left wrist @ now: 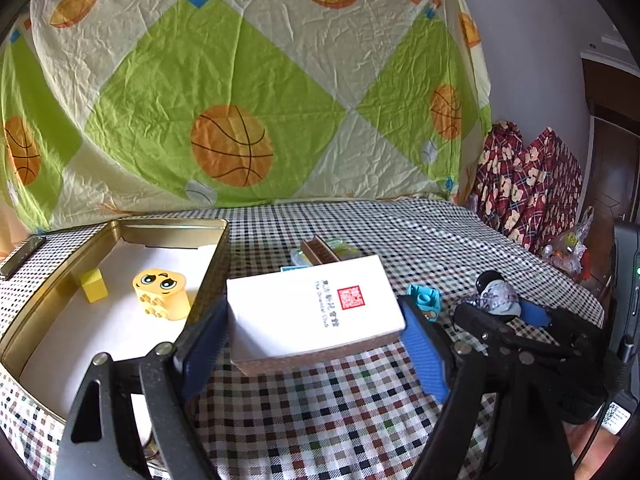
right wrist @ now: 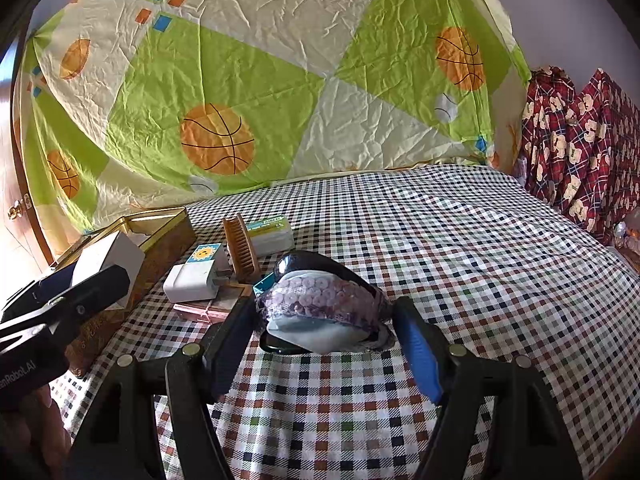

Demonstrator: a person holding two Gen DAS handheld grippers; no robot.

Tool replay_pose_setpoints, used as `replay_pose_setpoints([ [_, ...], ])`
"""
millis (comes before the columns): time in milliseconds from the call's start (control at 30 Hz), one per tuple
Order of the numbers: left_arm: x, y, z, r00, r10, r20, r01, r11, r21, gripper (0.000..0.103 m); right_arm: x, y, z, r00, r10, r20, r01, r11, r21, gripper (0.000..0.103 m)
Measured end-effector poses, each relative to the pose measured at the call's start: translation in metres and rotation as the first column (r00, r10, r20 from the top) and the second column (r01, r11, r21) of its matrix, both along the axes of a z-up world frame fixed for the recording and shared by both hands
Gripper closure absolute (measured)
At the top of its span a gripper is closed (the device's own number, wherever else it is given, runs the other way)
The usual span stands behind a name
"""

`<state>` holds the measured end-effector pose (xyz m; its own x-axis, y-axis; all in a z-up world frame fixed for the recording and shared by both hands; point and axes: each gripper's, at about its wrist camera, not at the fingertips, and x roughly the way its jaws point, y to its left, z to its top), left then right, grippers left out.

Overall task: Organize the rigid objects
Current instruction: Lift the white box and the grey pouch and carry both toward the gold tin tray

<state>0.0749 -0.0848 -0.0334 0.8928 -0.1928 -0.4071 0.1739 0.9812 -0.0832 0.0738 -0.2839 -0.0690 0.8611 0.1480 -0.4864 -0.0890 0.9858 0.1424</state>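
The white box (left wrist: pixel 316 306) is clamped between the blue pads of the left gripper (left wrist: pixel 316 344) and is held clear of the checked cloth (left wrist: pixel 360 420), w/ the pads pressed on its two short sides. It hangs just beside the gold tin (left wrist: pixel 218 264), at the tin's right wall. Inside the tin a yellow face block (left wrist: pixel 162 294) and a small yellow cube (left wrist: pixel 94 285) are seen on the white liner.

The right gripper (right wrist: pixel 324 344) is set around a black oval item wrapped in purple lace (right wrist: pixel 320 304), which rests on the cloth. The jaws are spread and a gap is seen on the right pad's side; the left pad looks near or touching, so no firm grip is judged yet.

Step in hand, as judged: box to be carried over the tin wall & set down inside. To be done well:
- box kept level, lifted enough that its lower edge clears the rim
- free liner area nr the front of the tin is to be aimed for, away from the face block and cube
- box lowered flat before pads are released, not dropped

Other loose items (comb (right wrist: pixel 242 250), white charger (right wrist: pixel 192 282)) are left behind the lace item, near the tin.
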Motion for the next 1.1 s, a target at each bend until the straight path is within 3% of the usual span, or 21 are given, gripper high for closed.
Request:
replay_pose_setpoints([
  [133, -0.005, 0.004, 0.003, 0.999, 0.001, 0.036, -0.001, 1.0, -0.02, 0.02, -0.001, 0.001, 0.0, 1.0, 0.005, 0.008, -0.005, 1.0, -0.006, 0.031],
  [533, -0.009, 0.023, 0.003, 0.999, 0.004, 0.049, 0.001, 0.995, -0.099, 0.02, -0.004, 0.001, 0.003, 1.0, 0.004, 0.026, -0.004, 1.0, -0.007, 0.031],
  [1100, -0.013, 0.04, 0.004, 0.998, -0.017, 0.065, 0.027, 0.988, -0.155, 0.02, -0.01, 0.008, 0.005, 0.998, -0.004, 0.06, 0.004, 1.0, -0.005, 0.031],
])
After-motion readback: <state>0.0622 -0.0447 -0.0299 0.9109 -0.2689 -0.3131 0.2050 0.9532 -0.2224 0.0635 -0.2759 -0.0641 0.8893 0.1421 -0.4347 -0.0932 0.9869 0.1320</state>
